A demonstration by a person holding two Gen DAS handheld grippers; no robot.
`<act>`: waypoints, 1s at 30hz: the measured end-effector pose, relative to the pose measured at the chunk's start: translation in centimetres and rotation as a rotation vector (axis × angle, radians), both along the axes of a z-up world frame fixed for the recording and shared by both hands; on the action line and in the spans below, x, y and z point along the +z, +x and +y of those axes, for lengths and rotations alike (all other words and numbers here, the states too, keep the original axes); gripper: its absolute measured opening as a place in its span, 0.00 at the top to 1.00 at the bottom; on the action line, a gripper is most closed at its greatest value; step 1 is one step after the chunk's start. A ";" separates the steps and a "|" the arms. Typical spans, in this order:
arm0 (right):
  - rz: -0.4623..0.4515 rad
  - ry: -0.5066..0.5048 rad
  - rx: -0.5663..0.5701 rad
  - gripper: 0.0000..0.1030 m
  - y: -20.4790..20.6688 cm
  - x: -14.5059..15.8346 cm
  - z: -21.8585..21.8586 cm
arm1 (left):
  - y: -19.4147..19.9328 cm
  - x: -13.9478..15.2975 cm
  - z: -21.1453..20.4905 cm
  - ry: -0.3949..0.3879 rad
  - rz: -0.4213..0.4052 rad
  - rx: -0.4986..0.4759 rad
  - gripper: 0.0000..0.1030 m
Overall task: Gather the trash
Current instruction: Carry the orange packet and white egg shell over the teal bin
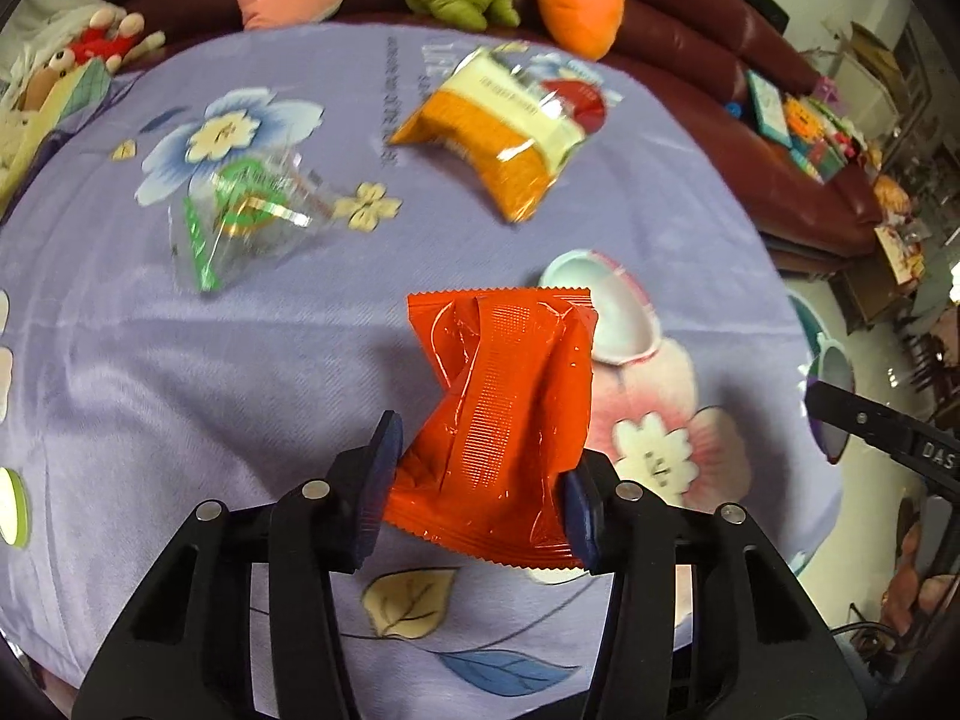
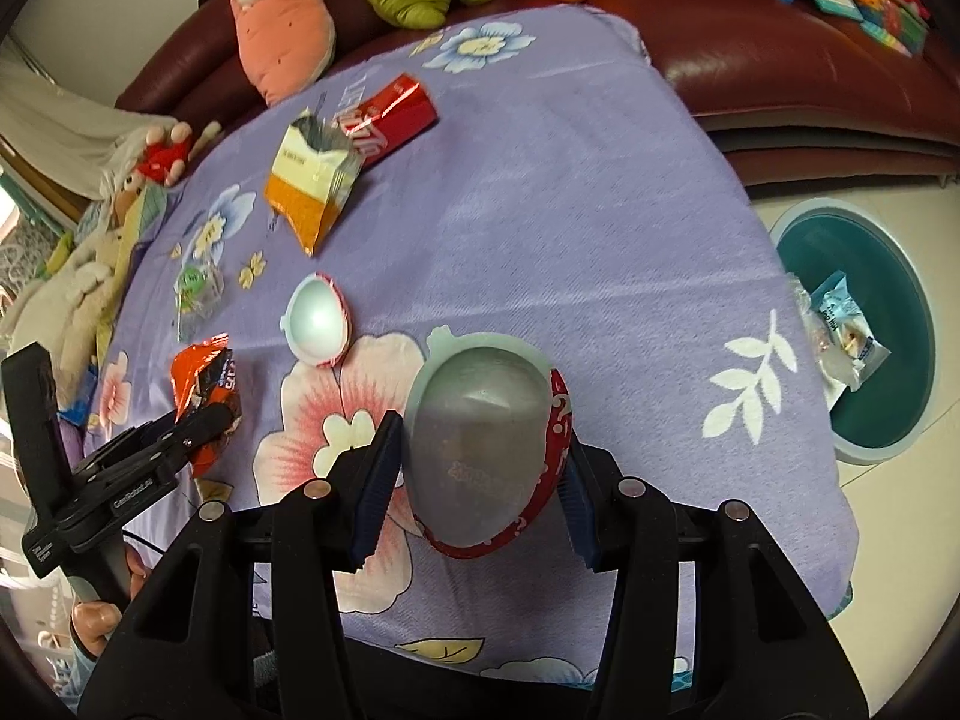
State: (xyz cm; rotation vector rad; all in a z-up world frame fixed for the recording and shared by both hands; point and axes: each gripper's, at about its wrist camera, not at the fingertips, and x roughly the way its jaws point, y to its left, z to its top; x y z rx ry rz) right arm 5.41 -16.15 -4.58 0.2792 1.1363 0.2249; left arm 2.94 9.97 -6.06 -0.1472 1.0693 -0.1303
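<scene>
While both grippers are loaded, the bin (image 2: 858,336) lies on the floor to the right, nearer the right gripper (image 2: 477,480), whose jaws clamp one egg-shell half (image 2: 480,444). The left gripper (image 1: 477,480) has jaws clamped on one orange wrapper (image 1: 504,408), long axis pointing away. Left on the bench (image 2: 540,210): one shell half (image 2: 317,321), one yellow packet (image 2: 312,186), one clear wrapper (image 1: 240,216), one red can (image 2: 390,114).

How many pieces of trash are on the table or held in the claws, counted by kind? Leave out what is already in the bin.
Wrappers: 3 (orange wrapper, yellow wrapper, clear wrapper)
Plastic egg halves: 2 (held egg half, lying egg half)
Cans: 1 (red can)
Total: 6
</scene>
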 end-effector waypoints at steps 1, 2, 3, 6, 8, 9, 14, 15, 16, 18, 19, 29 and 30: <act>-0.009 0.007 -0.009 0.55 0.0 0.3 -0.5 | 0.1 0.3 -0.4 -0.005 -0.005 -0.005 0.52; -0.014 0.010 -0.014 0.55 0.1 0.5 -0.8 | 0.2 0.6 -0.7 -0.012 -0.009 -0.012 0.52; -0.021 0.014 -0.020 0.55 0.1 0.7 -1.2 | 0.4 1.0 -1.3 -0.020 -0.012 -0.022 0.52; -0.048 0.027 -0.044 0.55 0.2 1.6 -2.7 | 1.0 1.7 -3.1 -0.020 -0.023 -0.049 0.52; -0.066 0.034 -0.058 0.55 0.2 2.2 -3.6 | 1.5 2.2 -4.6 -0.026 -0.029 -0.076 0.52; -0.073 0.036 -0.063 0.55 0.2 2.5 -3.9 | 1.6 2.4 -5.1 -0.028 -0.032 -0.086 0.52; -0.116 0.055 -0.101 0.55 0.1 3.8 -6.7 | 2.7 3.3 -9.0 -0.028 -0.052 -0.151 0.52; -0.123 0.058 -0.112 0.55 0.1 3.9 -7.2 | 3.1 3.4 -10.0 -0.025 -0.056 -0.167 0.52; -0.129 0.063 -0.123 0.55 0.1 4.1 -7.9 | 3.3 3.6 -10.9 -0.022 -0.058 -0.181 0.52; -0.139 0.073 -0.149 0.55 0.1 4.3 -9.4 | 3.7 3.8 -12.5 -0.020 -0.060 -0.206 0.52; -0.144 0.079 -0.166 0.55 0.0 4.4 -10.3 | 4.1 3.9 -13.6 -0.024 -0.059 -0.221 0.52; -0.196 0.100 -0.333 0.54 -1.7 5.1 -19.4 | 6.4 3.9 -23.1 -0.036 -0.050 -0.372 0.52; -0.201 0.101 -0.347 0.54 -1.9 5.2 -20.0 | 6.7 3.8 -24.2 -0.044 -0.044 -0.389 0.52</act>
